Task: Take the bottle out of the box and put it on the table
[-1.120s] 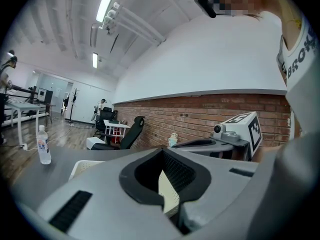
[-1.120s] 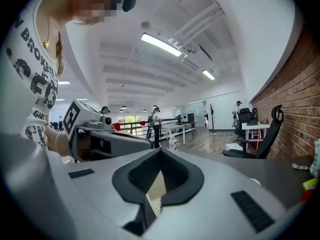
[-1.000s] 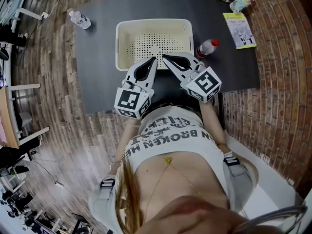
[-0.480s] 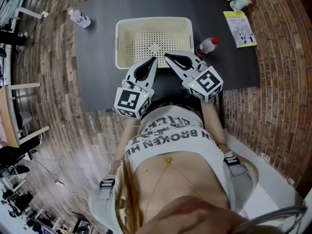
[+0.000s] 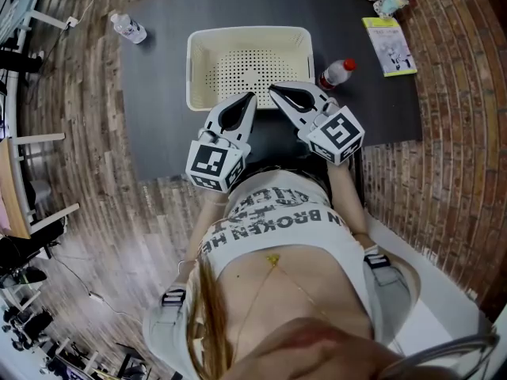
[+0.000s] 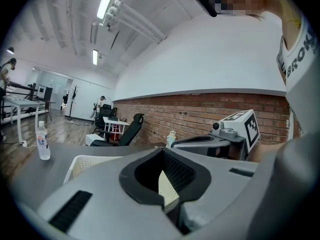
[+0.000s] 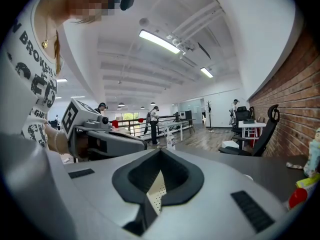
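Observation:
A cream perforated box [image 5: 192, 70] stands on the dark table [image 5: 158, 109], and I see nothing inside it. On the table just right of the box lies a bottle with a red cap [image 5: 337, 74], which also shows at the right edge of the right gripper view as the red-capped bottle [image 7: 297, 196]. My left gripper [image 5: 249, 96] and right gripper [image 5: 272, 91] hover side by side over the box's near rim. Both are shut and hold nothing. Through the shut left gripper [image 6: 161, 150] and right gripper [image 7: 160, 150] only the box's dotted wall shows.
A clear water bottle [image 5: 128, 28] stands at the table's far left corner. A yellow booklet [image 5: 389, 48] and a small figurine [image 5: 392, 2] lie at the far right. Brick-pattern floor surrounds the table, with desks at the left.

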Available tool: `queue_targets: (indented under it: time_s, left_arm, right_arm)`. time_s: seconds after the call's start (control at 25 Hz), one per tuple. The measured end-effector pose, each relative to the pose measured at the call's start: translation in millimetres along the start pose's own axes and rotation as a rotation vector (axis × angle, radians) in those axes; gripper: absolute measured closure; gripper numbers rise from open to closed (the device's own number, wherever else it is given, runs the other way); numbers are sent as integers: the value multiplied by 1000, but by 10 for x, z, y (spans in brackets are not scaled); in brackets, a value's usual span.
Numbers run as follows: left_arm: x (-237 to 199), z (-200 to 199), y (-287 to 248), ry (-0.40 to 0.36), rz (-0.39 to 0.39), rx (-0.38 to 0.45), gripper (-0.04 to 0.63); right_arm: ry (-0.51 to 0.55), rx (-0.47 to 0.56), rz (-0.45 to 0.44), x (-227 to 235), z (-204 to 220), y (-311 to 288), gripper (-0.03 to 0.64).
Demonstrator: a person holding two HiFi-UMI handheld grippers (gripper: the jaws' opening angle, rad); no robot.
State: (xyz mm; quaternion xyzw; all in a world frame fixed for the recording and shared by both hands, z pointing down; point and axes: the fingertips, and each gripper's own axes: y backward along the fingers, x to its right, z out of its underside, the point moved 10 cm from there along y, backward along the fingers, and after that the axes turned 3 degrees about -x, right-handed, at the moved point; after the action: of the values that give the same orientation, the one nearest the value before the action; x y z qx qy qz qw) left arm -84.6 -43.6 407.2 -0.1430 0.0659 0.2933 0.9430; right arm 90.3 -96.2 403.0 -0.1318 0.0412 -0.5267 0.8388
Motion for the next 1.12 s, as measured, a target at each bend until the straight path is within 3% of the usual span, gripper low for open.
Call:
queue_targets:
  time_s: [1.12]
  left_arm:
    - [-13, 45, -55, 21, 6, -13, 591]
  right_arm:
    - [8, -37, 11, 34, 37, -3, 609]
